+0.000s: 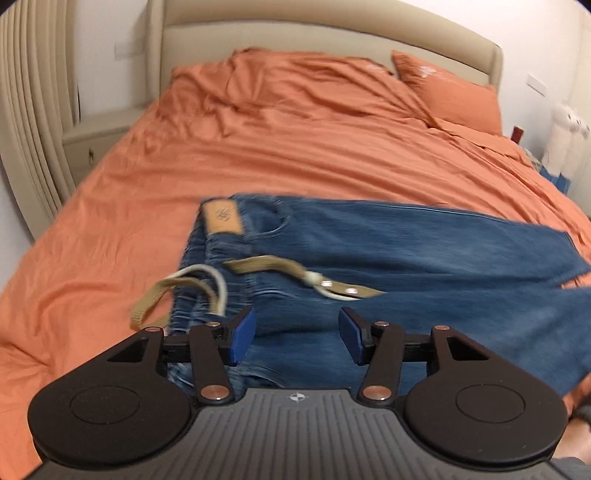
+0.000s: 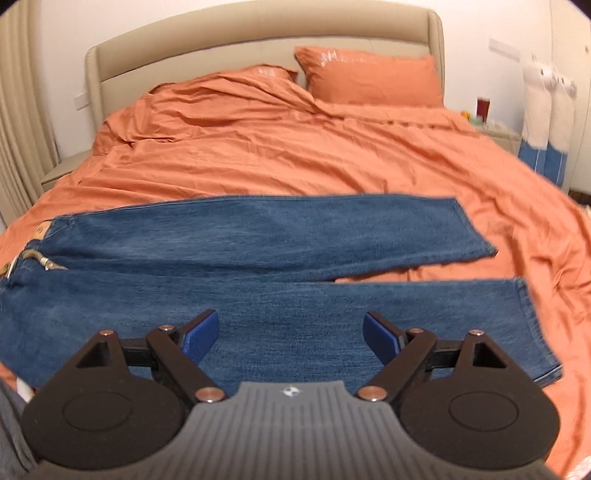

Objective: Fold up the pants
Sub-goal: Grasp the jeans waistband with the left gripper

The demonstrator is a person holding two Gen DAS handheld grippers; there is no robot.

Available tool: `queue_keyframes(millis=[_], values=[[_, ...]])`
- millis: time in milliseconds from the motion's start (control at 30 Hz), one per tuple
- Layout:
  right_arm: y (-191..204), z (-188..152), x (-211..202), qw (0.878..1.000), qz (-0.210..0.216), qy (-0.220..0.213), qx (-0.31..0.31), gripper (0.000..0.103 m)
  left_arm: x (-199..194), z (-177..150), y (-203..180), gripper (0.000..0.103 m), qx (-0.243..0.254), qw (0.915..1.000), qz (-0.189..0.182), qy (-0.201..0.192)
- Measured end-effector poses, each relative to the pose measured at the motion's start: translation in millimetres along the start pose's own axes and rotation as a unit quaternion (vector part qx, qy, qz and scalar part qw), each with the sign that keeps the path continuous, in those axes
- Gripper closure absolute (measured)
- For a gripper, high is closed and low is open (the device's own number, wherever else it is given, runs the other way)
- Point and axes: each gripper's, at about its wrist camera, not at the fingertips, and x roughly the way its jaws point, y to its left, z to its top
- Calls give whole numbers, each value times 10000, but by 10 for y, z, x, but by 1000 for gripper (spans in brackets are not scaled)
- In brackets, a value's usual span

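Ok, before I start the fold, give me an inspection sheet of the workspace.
Surface: orange bedsheet, wrinkled, covers the bed.
Job's things: blue jeans lie flat and unfolded, waistband at the left, legs spread apart toward the right; tan belt hangs loose at the waist.
Clutter: orange pillow at the headboard.
Grippers: left gripper open above the waistband; right gripper open above the near leg; neither holds anything.
Cables: nothing seen.
Surroundings: beige curtain, nightstand, white wall.
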Motion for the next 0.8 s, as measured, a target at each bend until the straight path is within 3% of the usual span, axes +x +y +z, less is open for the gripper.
queue_keyframes(millis=[200, 367, 433, 533, 567, 600, 700, 800], values=[[24, 30, 307, 9993, -13, 371, 56, 21, 549, 5, 815, 38, -823, 9959, -180, 340], [78, 51, 494, 9980, -131, 613, -19, 21, 825, -117, 1225, 40, -1602, 9780, -1135, 712], [102, 57, 535, 9976, -164, 672, -54, 21, 860, -174, 1291, 49, -1678, 9736, -1325, 805], [119, 65, 564, 9972, -176, 729, -73, 21, 859, -252, 1331, 76, -1758, 9680, -1464, 1032], [121, 65, 581, 9969, -191, 758, -78, 21, 831, -249, 1308, 89, -1735, 9694, -1378, 1062], [123, 69, 593, 9967, -190, 781, -78, 21, 787, -225, 1264, 92, -1654, 9729, -1247, 1033], [125, 60, 596, 9965, -188, 813, -93, 21, 497, -106, 1067, 94, -1325, 9834, -954, 793], [119, 55, 563, 9968, -178, 775, -87, 21, 478, -64, 1002, 94, -1065, 9863, -566, 1124]])
